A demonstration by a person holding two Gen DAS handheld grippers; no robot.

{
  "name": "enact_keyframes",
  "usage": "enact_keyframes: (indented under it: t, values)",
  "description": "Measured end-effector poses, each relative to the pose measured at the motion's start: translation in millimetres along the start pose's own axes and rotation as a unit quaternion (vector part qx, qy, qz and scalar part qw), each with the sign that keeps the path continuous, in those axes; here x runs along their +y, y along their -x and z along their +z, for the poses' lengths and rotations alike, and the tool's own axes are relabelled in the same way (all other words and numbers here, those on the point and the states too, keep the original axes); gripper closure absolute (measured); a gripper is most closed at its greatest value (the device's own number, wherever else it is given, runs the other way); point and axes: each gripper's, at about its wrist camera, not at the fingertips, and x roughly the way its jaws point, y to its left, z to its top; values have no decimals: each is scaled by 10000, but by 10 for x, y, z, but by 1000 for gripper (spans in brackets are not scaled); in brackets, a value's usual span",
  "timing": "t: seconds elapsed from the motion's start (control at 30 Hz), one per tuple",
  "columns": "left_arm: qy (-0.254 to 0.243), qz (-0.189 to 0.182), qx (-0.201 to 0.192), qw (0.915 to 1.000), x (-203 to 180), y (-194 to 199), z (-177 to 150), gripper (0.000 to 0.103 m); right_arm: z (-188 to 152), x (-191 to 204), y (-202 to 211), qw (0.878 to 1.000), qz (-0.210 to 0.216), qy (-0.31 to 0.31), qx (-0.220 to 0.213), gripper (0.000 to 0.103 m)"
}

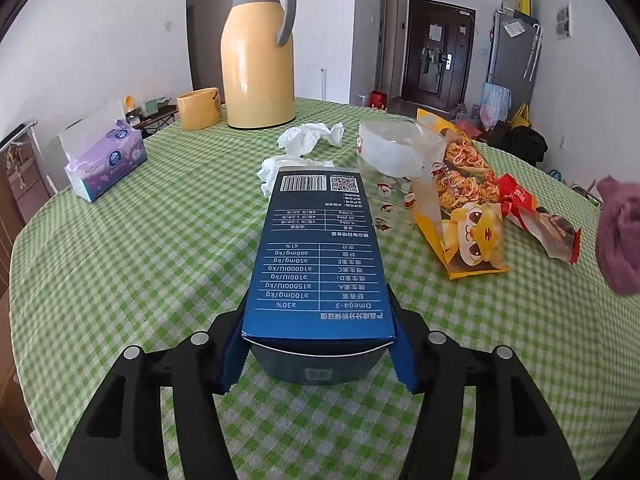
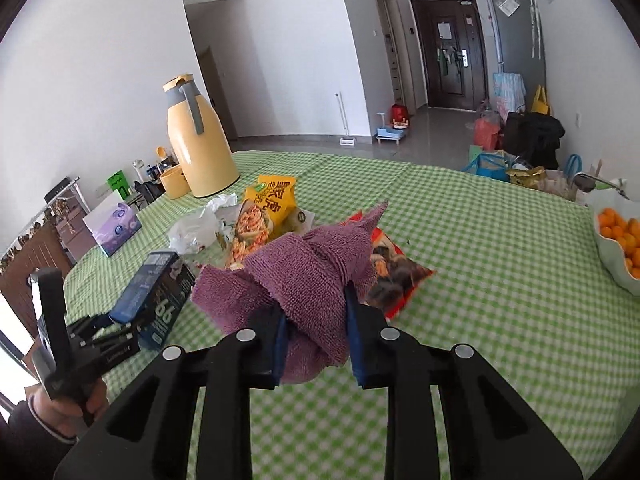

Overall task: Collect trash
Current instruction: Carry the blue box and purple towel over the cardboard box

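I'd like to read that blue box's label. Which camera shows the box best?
The left wrist view: the blue box fills the centre, printed side up, between the left gripper pads. The right wrist view shows it small, at an angle.

A green-checked tablecloth [image 1: 120, 280] covers the table. On it sit a yellow thermos [image 1: 258, 56], tissue pack [image 1: 106, 160], crumpled tissues [image 1: 310, 138] and snack bags [image 1: 460, 208].

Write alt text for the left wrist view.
The left gripper clamps a blue box on a green checked tablecloth. Beyond lie crumpled tissues, snack bags and a yellow thermos jug; a purple cloth shows at right.
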Motion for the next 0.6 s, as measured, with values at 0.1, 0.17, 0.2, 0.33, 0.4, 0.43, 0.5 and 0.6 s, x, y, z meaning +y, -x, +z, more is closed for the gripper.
enact_keyframes:
  t: [0.1,0.17,0.2,0.33,0.4,0.43,0.5,0.6]
  values:
    - [-92,-178,-261,9995,23,354,-11,47,-147,88,145,10000,51,18,24,78]
    - [-205,-344,-479,9980,46,659,-35,47,-248,168,261,10000,41,80,-1,78]
    - [-271,-432,-550,9972,64,829,-55,47,-293,208,316,9999,45,99,-3,78]
    - [-475,-704,-665,9942,192,1361,-213,46,-439,387,485,9996,224,129,-68,78]
    - [-523,-734,-636,9939,280,1533,-338,46,-512,493,543,9993,311,191,-83,78]
    - [-513,-737,-602,9941,334,1598,-397,46,-552,544,562,9991,346,222,-75,78]
    - [-498,-689,-599,9946,426,1716,-515,46,-622,626,594,9988,403,261,-44,78]
    - [-406,-582,-620,9955,576,1879,-658,46,-730,768,602,9982,533,289,26,78]
